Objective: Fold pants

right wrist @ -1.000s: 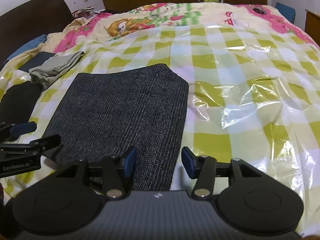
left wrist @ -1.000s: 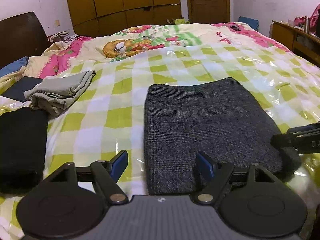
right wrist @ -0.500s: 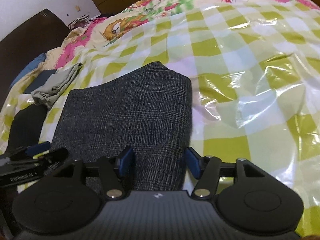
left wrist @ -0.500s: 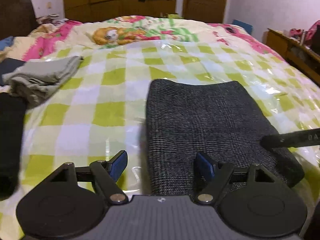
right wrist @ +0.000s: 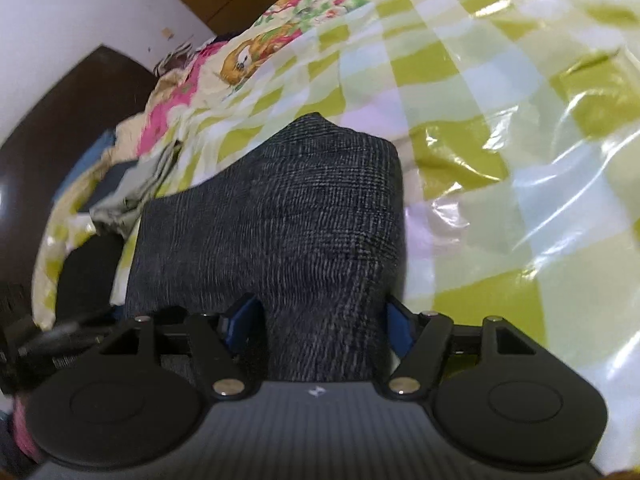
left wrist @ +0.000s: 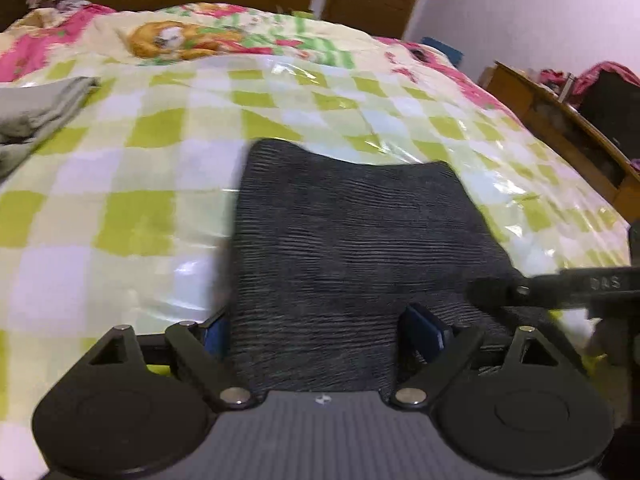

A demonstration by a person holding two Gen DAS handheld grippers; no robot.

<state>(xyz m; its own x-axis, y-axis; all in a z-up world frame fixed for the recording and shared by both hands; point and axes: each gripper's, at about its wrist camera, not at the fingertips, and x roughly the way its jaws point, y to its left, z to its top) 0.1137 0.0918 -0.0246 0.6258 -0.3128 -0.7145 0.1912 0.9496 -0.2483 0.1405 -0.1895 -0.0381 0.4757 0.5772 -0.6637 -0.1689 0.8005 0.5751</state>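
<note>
The dark grey checked pants [left wrist: 352, 232] lie folded into a flat rectangle on the bed's green-and-white checked plastic cover [left wrist: 132, 208]. My left gripper [left wrist: 320, 332] sits low at their near left edge. Its jaws are opening wide, and the cloth lies between the blue pads without being pinched. In the right wrist view the pants [right wrist: 288, 216] run up to my right gripper [right wrist: 320, 322] at the near right corner. Those jaws are opening too, with cloth filling the gap. The right gripper's finger [left wrist: 492, 292] reaches in over the pants from the right.
A folded light grey garment [left wrist: 36, 112] lies at the far left of the bed, and a black garment [right wrist: 84, 272] nearer. A floral quilt [left wrist: 180, 36] covers the far end. A wooden desk [left wrist: 560, 120] stands right of the bed, a dark headboard [right wrist: 60, 120] left.
Both grippers have dropped and tilted down onto the pants' near edge. Both sets of jaws have spread wider, and the cloth now lies between the fingers of each.
</note>
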